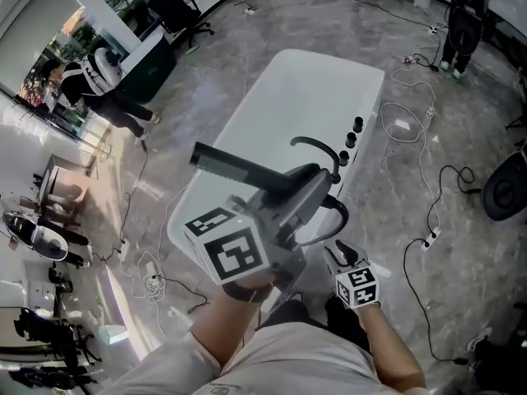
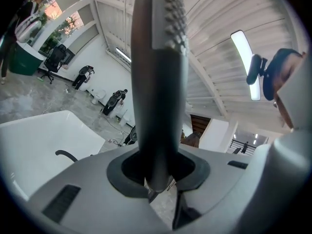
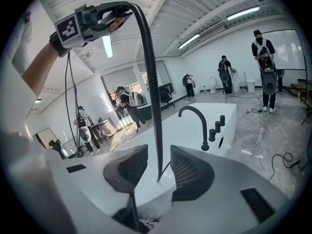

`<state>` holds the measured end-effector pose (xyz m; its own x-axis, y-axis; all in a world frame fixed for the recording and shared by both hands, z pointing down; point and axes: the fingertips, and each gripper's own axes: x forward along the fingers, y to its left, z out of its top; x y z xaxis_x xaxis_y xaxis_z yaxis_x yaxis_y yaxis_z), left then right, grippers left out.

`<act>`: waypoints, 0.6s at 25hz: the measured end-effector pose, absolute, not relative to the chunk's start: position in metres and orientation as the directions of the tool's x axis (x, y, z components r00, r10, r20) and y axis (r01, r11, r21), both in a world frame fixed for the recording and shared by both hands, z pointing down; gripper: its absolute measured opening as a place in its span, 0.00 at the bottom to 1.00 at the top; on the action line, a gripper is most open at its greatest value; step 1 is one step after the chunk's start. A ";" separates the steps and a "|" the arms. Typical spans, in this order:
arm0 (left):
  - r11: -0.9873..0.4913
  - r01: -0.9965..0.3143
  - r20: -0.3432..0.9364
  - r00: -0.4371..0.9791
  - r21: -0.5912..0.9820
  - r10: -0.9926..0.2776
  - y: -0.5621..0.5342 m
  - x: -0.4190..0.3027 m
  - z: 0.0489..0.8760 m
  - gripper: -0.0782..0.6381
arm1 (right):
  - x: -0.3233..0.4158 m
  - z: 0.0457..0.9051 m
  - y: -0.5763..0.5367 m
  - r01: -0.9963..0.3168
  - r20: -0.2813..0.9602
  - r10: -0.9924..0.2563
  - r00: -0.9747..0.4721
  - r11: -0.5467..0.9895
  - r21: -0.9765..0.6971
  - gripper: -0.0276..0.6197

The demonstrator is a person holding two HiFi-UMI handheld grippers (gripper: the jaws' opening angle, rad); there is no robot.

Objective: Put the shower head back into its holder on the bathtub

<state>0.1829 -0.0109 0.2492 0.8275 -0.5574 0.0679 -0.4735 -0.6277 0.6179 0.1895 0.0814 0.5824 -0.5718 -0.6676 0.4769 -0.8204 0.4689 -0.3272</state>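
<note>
Left gripper [image 2: 158, 175]: grey, marker-cubed, nearest my eyes; its jaws are clamped on the handle of the long, dark, bar-shaped shower head [image 1: 233, 166].
Shower head axis: crosswise to those jaws, spray end out to the left in the head view, over the near end of the white oblong bathtub [image 1: 288, 97].
Hose: dark ribbed hose [image 3: 151, 82] drops from the handle into my right jaws' gap.
Right gripper [image 3: 157, 167]: jaws apart, neither pad pressing the hose.
Rim: curved black tap [image 3: 204, 130] and black knobs [image 3: 218, 125] stand on the bathtub's right rim.
Holder: I cannot pick it out; I judge it sits by those knobs, ahead and right of my left gripper, so that hand carries the head there.
</note>
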 end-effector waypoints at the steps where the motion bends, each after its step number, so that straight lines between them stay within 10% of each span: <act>1: -0.621 -0.474 0.059 0.821 0.625 -0.567 -0.014 0.186 0.245 0.25 | 0.195 0.586 0.076 -0.816 0.479 -0.660 -0.579 0.471 -0.336 0.23; 15: -0.572 -0.414 -0.052 0.777 0.708 -0.627 -0.055 0.149 0.199 0.25 | 0.158 0.634 0.020 -0.778 0.521 -0.578 -0.628 0.488 -0.397 0.28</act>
